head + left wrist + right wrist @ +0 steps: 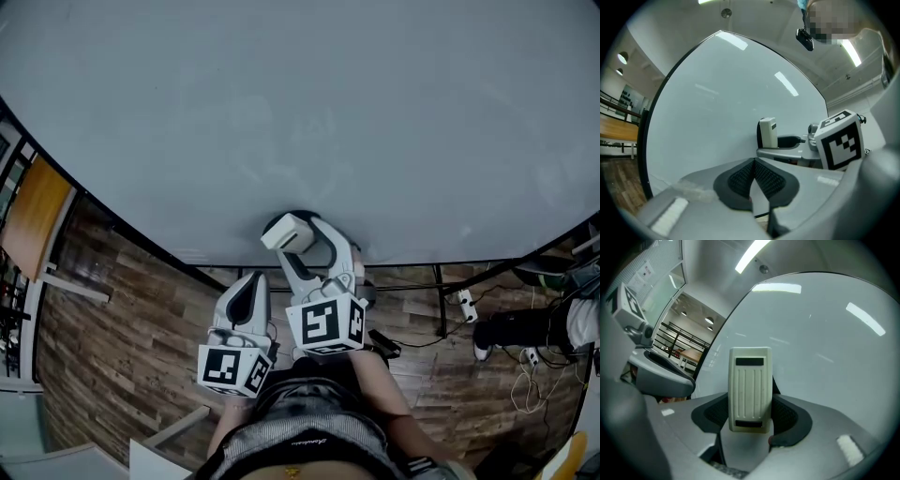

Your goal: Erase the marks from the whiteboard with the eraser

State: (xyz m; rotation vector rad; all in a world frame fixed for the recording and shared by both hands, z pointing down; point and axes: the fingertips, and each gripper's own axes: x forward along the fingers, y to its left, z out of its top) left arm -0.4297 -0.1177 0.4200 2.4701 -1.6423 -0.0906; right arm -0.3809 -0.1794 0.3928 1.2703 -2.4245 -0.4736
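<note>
At whiteboard [300,112], right gripper [750,417] grips eraser [750,385]; contact unclear

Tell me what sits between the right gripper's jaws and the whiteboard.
Only the eraser, clamped in the right gripper, its dark felt side toward the whiteboard. The right gripper view shows this best.

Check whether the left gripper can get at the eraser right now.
Probably not: the right gripper is clamped on the eraser, and the left gripper is shut, though nothing stands between them.
</note>
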